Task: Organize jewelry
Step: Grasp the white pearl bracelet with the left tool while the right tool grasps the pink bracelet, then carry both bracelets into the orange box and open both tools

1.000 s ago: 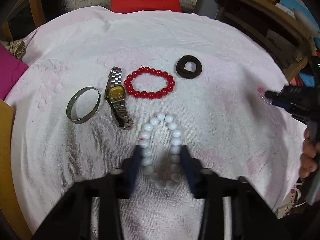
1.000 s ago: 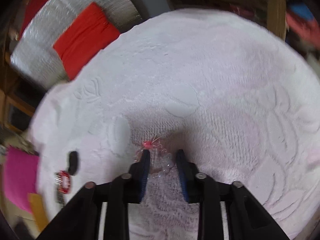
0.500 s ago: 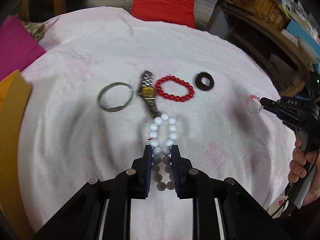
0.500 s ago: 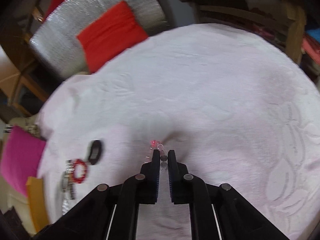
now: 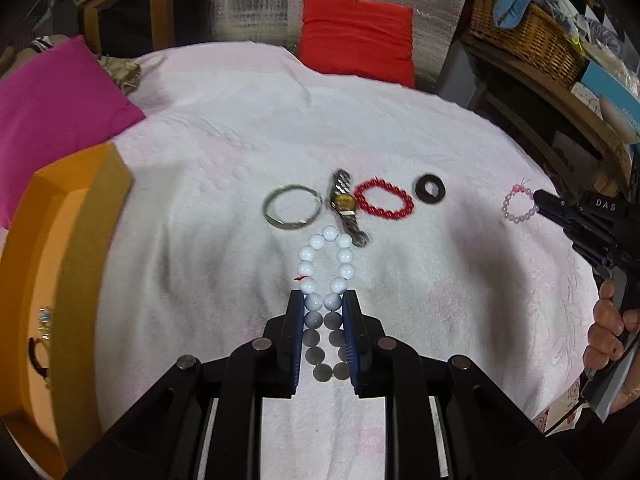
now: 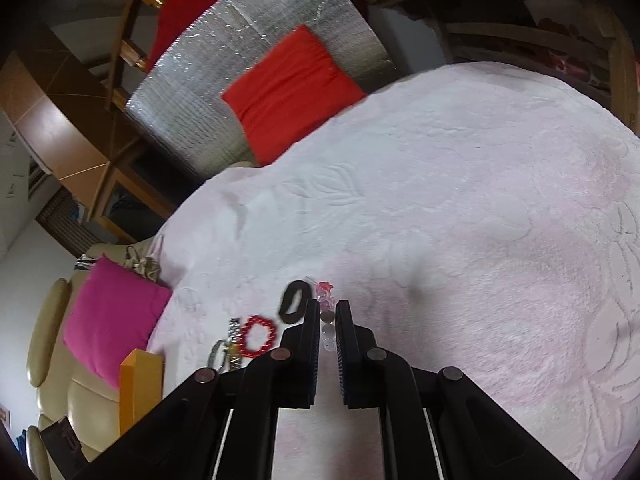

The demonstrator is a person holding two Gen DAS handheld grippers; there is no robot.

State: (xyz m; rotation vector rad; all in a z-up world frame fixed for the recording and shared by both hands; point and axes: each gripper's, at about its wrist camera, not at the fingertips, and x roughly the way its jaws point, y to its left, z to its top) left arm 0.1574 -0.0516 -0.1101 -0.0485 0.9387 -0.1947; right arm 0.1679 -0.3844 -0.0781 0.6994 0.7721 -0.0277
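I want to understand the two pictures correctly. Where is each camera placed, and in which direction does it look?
Left wrist: sits on the left gripper, looking along its fingers at the white bead bracelet they clamp; the right gripper and hand show.
Right wrist: sits on the right gripper, looking across the pink blanket; only its fingers show, shut on the pink bead bracelet.
Shared: red bead bracelet, black ring, red cushion.

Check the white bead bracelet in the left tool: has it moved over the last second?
Yes. The white bead bracelet, once lying on the blanket short of the watch, is now pinched narrow in the left tool and lifted, its far end overlapping the watch strap.
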